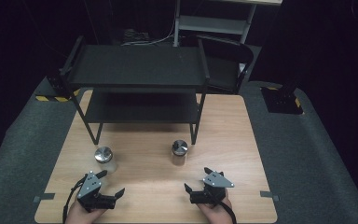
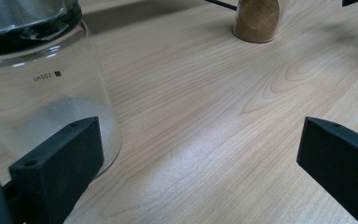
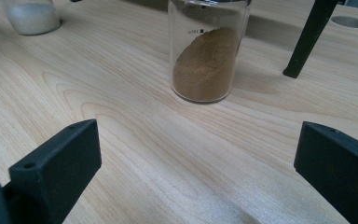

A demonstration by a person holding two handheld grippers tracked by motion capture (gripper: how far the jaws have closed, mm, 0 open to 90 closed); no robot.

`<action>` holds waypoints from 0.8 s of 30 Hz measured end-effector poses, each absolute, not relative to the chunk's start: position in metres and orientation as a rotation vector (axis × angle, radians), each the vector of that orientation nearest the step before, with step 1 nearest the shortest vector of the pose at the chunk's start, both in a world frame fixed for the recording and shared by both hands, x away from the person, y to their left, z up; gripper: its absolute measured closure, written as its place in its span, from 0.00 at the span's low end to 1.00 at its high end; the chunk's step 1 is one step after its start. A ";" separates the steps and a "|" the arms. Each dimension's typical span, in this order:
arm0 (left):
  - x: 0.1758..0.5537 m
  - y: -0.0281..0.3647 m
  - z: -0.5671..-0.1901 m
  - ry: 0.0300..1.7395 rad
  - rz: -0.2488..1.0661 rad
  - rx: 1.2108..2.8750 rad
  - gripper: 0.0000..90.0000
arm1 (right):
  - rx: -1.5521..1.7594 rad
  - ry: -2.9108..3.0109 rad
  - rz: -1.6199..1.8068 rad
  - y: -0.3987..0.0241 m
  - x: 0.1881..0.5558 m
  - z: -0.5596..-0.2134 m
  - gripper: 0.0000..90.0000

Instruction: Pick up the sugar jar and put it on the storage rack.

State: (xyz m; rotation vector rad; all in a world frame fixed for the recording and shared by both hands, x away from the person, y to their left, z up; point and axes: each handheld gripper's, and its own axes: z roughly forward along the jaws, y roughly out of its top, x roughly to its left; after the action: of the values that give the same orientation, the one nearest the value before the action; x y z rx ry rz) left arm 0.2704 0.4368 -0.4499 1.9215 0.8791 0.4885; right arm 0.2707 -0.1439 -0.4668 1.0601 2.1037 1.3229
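Broadly, a light wooden table (image 1: pixel 242 140) is seen from above, ringed by grey carpet, and a black two-tier metal rack (image 1: pixel 137 65) is set on its far half, its legs planted on the wood. Nearer the person, two glass jars with shiny metal lids are stood upright on the bare wood, well apart from each other. The jar of white powder (image 1: pixel 104 158) is placed at the left, just ahead of the left gripper (image 1: pixel 111 182); in the left gripper view it (image 2: pixel 42 107) is shown close against the left jaw, slightly outside the gap, with a "100ml" mark printed on the glass, and whether jaw and glass are touching cannot be told. The jar of brown powder (image 1: pixel 179 153) is placed near the rack's front right leg; in the right gripper view it (image 3: pixel 207 56) is seen ahead of the jaws and apart from them, its powder heaped on a slant, with the rack leg (image 3: pixel 307 39) just beside it. The right gripper (image 1: pixel 196 179) is held low over the table's near edge by a hand (image 1: pixel 216 212), and the left one likewise by a hand (image 1: pixel 81 215). Both pairs of jaws are spread wide, and nothing is held between them.
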 end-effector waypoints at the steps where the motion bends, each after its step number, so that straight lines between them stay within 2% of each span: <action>1: 0.271 0.437 -0.450 0.885 0.486 1.916 0.01 | 1.060 2.104 1.326 -0.144 0.271 -0.467 0.00; 24: 0.261 0.463 -0.442 0.926 0.573 1.806 0.01 | 1.057 2.106 1.361 -0.150 0.272 -0.469 0.00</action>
State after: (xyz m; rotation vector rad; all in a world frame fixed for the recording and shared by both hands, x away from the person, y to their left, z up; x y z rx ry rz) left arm 0.2614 0.4627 -0.4419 1.8064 0.9265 0.5732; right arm 0.2724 -0.1498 -0.4687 1.0575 2.1060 1.3605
